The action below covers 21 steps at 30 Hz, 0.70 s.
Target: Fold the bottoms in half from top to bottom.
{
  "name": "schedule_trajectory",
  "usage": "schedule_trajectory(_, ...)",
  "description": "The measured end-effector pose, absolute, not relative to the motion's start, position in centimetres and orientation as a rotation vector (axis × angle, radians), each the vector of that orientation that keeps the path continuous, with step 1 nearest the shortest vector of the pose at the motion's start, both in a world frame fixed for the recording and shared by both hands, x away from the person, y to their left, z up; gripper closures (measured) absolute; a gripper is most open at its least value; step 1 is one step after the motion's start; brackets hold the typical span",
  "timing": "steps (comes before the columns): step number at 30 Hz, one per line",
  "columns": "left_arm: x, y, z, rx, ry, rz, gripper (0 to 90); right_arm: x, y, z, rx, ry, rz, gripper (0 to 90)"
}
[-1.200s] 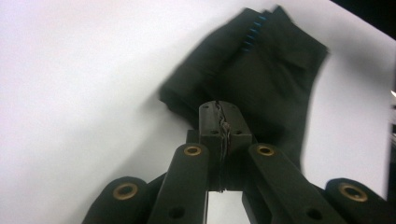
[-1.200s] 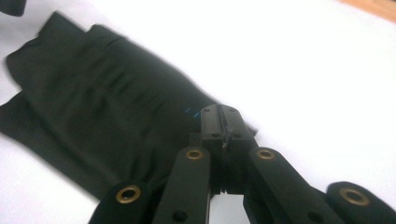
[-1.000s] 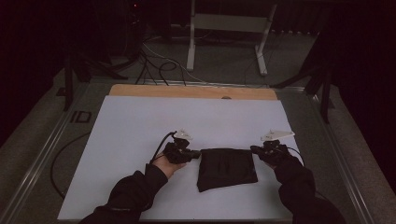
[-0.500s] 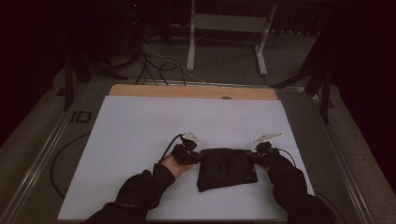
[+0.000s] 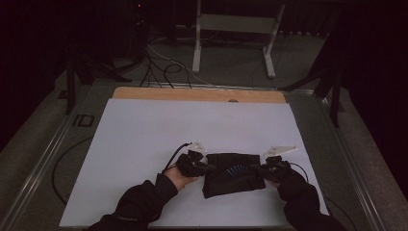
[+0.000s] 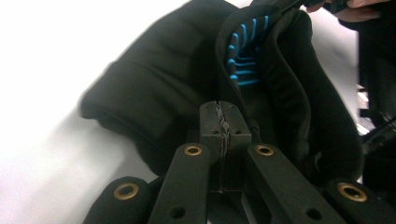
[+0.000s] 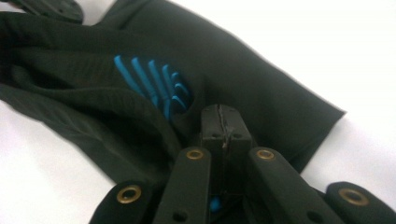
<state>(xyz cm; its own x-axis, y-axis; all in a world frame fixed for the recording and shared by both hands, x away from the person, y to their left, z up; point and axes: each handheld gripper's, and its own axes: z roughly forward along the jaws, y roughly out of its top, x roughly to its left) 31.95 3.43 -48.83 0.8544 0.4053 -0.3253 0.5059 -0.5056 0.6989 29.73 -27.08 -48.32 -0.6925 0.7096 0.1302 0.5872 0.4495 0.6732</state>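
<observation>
On white table sheet (image 5: 144,144), dim room, left tongs (image 5: 208,168) and right tongs (image 5: 255,168) clenched on black garment (image 5: 233,175).

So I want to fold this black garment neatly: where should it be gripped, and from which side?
Probably by the two ends of its top edge, each gripper coming in from its own side. The garment lies flat and wide across the sheet, and the left gripper and right gripper are shut at those corners.

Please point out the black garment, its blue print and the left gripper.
black garment (image 5: 226,183): high view, plain front fabric.
blue print (image 7: 156,86): right gripper view, middle stripes.
left gripper (image 5: 208,167): high view, tip of its closed jaws at the garment's left edge.
</observation>
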Motion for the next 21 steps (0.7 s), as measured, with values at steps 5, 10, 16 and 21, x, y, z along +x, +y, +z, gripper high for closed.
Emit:
schedule_trajectory(5,29.8,3.3,-48.8,2.197,0.563,-0.207,89.6,26.7,-26.5,-47.8,1.073,2.569,1.098,90.0)
schedule_trajectory(10,28.2,2.9,-49.1,2.230,0.498,-0.226,89.5,25.1,-26.9,-47.4,1.079,2.555,1.114,90.0)
schedule_trajectory(16,27.9,2.4,-49.2,2.232,0.478,-0.223,89.4,24.6,-26.8,-47.5,1.078,2.563,1.150,90.0)
schedule_trajectory(21,27.4,2.3,-49.5,2.247,0.463,-0.232,89.3,24.1,-26.3,-48.1,1.057,2.603,1.132,90.0)
